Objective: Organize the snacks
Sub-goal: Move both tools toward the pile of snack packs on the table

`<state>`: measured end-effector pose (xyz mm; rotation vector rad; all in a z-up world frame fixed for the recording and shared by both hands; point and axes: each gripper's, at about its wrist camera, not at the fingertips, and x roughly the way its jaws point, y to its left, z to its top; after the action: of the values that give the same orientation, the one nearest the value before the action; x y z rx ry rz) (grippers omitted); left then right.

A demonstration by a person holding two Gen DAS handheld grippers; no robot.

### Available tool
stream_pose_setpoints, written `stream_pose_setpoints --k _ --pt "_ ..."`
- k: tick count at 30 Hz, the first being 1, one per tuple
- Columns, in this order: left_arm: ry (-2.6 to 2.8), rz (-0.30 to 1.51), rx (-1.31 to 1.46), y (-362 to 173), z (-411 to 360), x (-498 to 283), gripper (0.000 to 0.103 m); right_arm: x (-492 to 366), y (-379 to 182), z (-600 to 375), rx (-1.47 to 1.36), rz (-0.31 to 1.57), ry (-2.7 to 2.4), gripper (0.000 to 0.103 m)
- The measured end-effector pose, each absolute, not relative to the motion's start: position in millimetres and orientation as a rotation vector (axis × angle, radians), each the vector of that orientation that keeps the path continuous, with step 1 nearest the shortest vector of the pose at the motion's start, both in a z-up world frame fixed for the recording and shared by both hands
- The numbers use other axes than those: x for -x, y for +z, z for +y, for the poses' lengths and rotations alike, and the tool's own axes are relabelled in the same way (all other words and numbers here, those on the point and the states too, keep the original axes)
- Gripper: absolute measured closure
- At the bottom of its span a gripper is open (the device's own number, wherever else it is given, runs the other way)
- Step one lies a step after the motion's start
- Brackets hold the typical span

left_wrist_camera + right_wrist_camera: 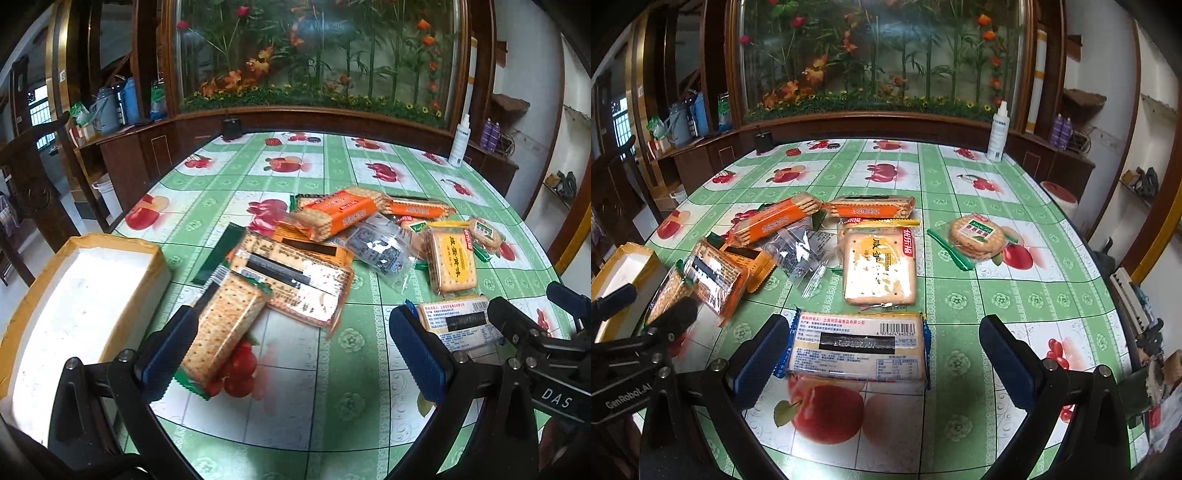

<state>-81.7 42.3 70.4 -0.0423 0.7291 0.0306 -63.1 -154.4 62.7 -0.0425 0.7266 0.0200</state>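
Several cracker packs lie in a loose heap on the green fruit-print tablecloth (314,369). My left gripper (295,354) is open; a green-edged cracker pack (225,325) lies against its left finger. A white-lined box (74,306) stands at the table's left edge. My right gripper (886,358) is open, low over a blue-edged pack (858,345) lying label up between its fingers. Beyond it lie a yellow square pack (879,264), a round green-label pack (977,236), orange packs (871,208) and a clear wrapper (798,251).
A white spray bottle (997,129) stands at the table's far right and a small black object (763,140) at the far left. A wooden cabinet with a glass flower display (879,74) runs behind the table. A wooden chair (33,192) stands to the left.
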Motion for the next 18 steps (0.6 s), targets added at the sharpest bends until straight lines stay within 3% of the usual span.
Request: stream_pose_setpoints --k 18 --pt "0.05 0.745 0.05 62.7 49.8 86.4 0.0 71.6 61.7 -147.6 0.028 0.734 0.057 0.0"
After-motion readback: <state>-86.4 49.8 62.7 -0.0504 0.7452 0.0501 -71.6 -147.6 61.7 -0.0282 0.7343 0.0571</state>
